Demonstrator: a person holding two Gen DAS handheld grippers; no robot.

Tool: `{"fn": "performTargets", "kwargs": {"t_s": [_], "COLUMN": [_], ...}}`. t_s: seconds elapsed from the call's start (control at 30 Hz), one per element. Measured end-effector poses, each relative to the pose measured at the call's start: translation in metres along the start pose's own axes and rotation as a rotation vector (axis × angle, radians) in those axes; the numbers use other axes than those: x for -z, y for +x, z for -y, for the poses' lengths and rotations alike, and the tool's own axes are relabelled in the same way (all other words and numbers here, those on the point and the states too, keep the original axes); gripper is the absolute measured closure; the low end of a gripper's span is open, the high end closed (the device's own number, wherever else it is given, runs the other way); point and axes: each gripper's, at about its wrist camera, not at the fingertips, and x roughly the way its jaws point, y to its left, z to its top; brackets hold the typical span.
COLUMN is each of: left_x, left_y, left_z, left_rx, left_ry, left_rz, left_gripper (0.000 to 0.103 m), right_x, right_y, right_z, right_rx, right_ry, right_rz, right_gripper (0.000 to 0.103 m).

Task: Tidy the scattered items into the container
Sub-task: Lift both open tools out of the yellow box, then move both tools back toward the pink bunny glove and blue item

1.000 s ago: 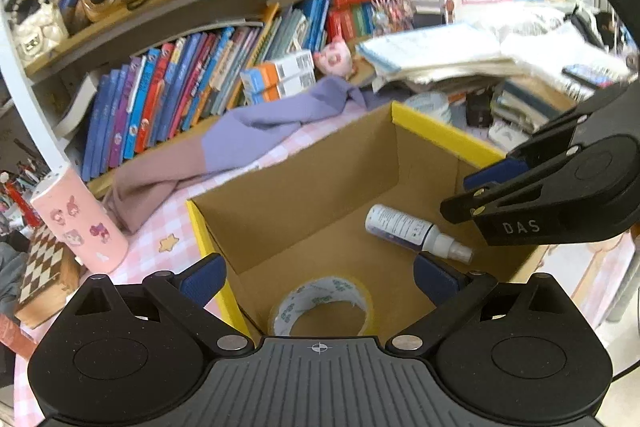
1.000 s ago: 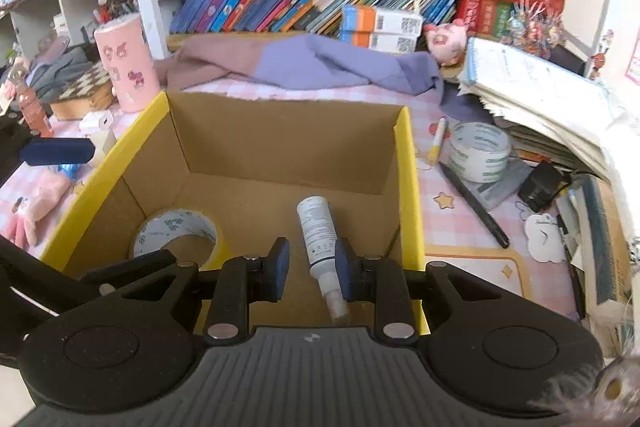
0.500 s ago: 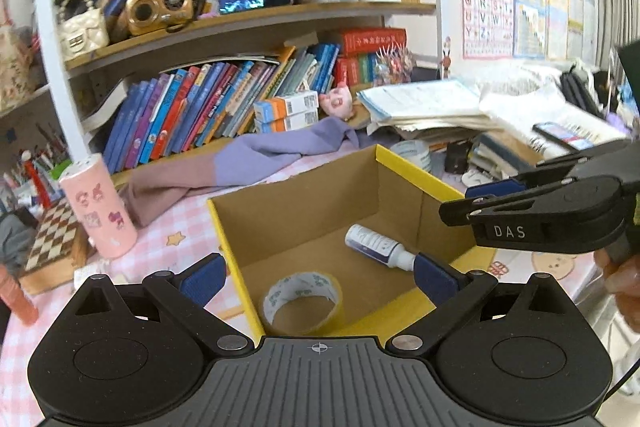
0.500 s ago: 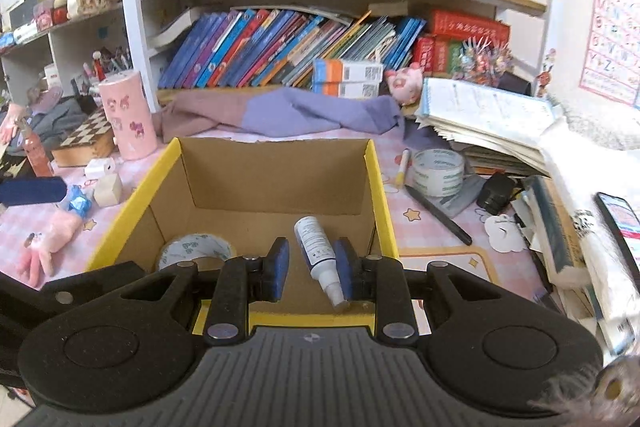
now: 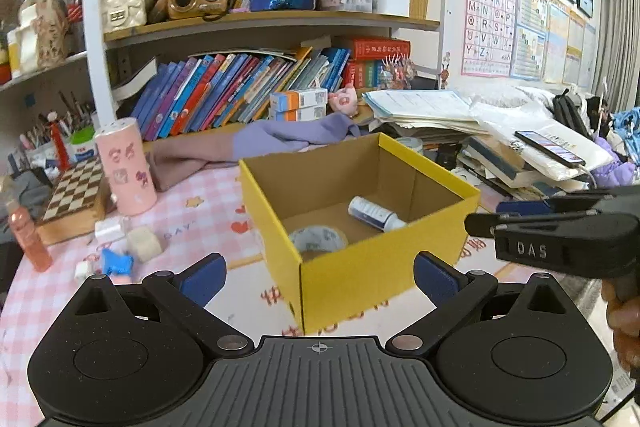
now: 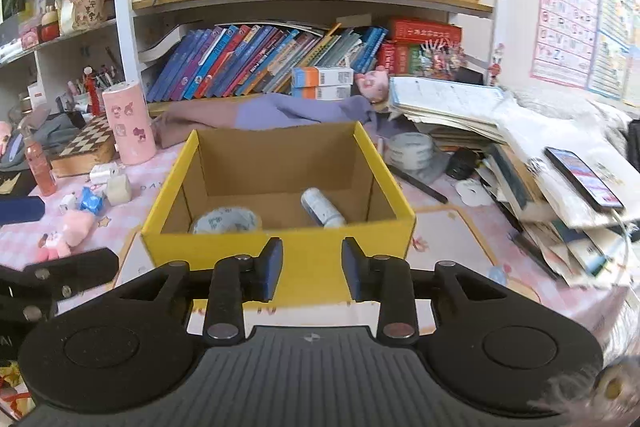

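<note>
A yellow cardboard box (image 6: 280, 251) stands on the pink checked tablecloth. Inside it lie a roll of tape (image 6: 226, 221) and a white spray bottle (image 6: 322, 209); the left wrist view also shows the box (image 5: 360, 283), the roll (image 5: 318, 239) and the bottle (image 5: 374, 215). My right gripper (image 6: 312, 267) hovers just in front of the box's near wall, its jaws opening with nothing between them. My left gripper (image 5: 319, 273) is open wide and empty, off the box's near corner. Left of the box lie a pink plush toy (image 6: 64, 235), a blue toy (image 6: 90, 199) and a cream cube (image 6: 118, 189).
A pink canister (image 6: 128, 123), a chessboard box (image 6: 86, 143) and a red bottle (image 6: 38, 163) stand at the left. Right of the box are another tape roll (image 6: 412, 149), a black pen (image 6: 420, 183) and stacked books with a phone (image 6: 584, 179). A purple cloth and bookshelves are behind.
Both grippers have drawn back from above the box, so its outer front wall now shows. The right jaws have parted a little. The bottle and tape stay inside.
</note>
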Motion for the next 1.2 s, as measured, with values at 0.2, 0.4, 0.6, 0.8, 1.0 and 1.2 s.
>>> {"fn": "performTargets", "kwargs": {"t_s": [0.2, 0.4, 0.6, 0.8, 1.0, 1.2], "left_x": [0.019, 0.038, 0.054, 0.068, 0.078, 0.085], "left_y": [-0.020, -0.036, -0.049, -0.060, -0.068, -0.073], "left_z": [-0.010, -0.017, -0.023, -0.036, -0.049, -0.064], "left_rx": [0.003, 0.010, 0.015, -0.008, -0.032, -0.057], "left_ry": [-0.005, -0.008, -0.003, -0.028, -0.056, -0.087], "left_rz": [-0.019, -0.044, -0.071, -0.098, -0.115, -0.131], "left_gripper": [0.002, 0.002, 0.002, 0.002, 0.002, 0.002], "right_x": [0.029, 0.049, 0.062, 0.073, 0.075, 0.076], "right_y": [-0.021, -0.038, -0.048, -0.048, -0.046, -0.041], "right_z": [-0.020, -0.041, -0.060, -0.082, -0.100, -0.117], "right_rx": [0.023, 0.036, 0.035, 0.001, -0.030, -0.065], "right_ry": [0.026, 0.047, 0.052, 0.037, 0.014, -0.014], "right_rz": [-0.034, -0.058, -0.085, -0.131, -0.146, -0.168], "right_gripper": [0.069, 0.069, 0.068, 0.068, 0.067, 0.066]}}
